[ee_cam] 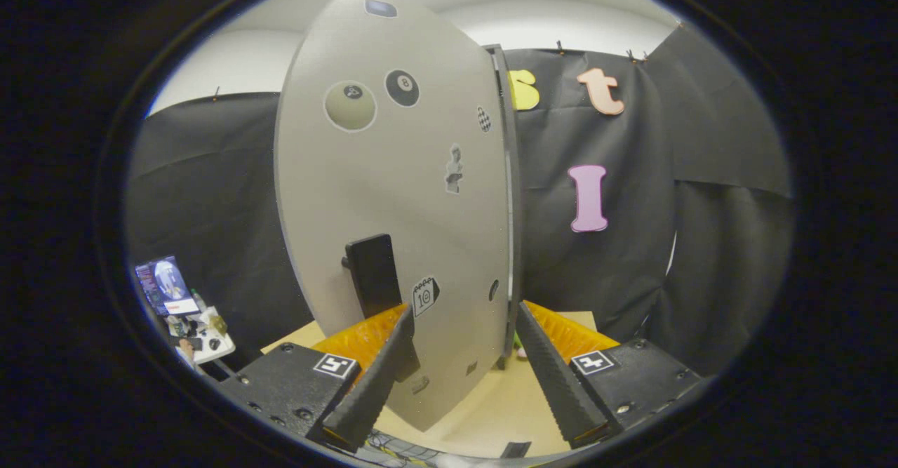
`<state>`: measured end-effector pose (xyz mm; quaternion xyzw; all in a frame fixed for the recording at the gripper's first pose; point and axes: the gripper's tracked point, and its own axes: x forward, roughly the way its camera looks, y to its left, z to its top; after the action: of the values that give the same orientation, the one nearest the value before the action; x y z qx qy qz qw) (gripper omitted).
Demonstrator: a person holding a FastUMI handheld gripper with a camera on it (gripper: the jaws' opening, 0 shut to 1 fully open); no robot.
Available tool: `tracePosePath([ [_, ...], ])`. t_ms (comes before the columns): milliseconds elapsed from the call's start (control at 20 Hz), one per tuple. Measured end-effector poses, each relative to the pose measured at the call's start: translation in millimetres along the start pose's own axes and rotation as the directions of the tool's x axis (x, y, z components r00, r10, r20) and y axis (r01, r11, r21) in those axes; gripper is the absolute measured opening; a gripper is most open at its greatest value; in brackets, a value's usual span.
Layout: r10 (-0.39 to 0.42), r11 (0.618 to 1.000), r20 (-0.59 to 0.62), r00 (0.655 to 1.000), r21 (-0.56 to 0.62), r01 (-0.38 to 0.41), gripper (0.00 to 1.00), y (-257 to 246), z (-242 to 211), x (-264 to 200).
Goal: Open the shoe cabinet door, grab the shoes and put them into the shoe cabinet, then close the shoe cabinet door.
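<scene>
The grey shoe cabinet door [393,194], dotted with stickers, stands just ahead of me, seen at a slant with its free edge [511,194] towards the right. A dark handle [374,275] sticks out of the door low down, right above my left finger. My gripper [464,345] is open, its fingers spread on either side of the door's lower right part, with the door's face filling the gap between them. Nothing is pressed between the fingers. A small green thing [518,345] peeps out behind the door's edge near the right finger.
The cabinet stands on a light wooden tabletop [491,412]. Black cloth walls close the booth behind and to the right. Far left, a small table [203,338] carries a lit screen [167,287] and clutter.
</scene>
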<state>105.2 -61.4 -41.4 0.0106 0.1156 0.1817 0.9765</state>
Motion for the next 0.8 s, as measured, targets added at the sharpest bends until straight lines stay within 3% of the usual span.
tracePosePath([
  [250, -0.055, 0.999, -0.023, 0.998, 0.002, 0.055, 0.97, 67, -13, 35],
  [500, -0.011, 1.000, -0.019, 1.000, -0.010, 0.011, 0.97, 139, -10, 69],
  [800, -0.054, 0.999, 0.012, 0.998, 0.004, 0.054, 0.98, 158, -8, 74],
])
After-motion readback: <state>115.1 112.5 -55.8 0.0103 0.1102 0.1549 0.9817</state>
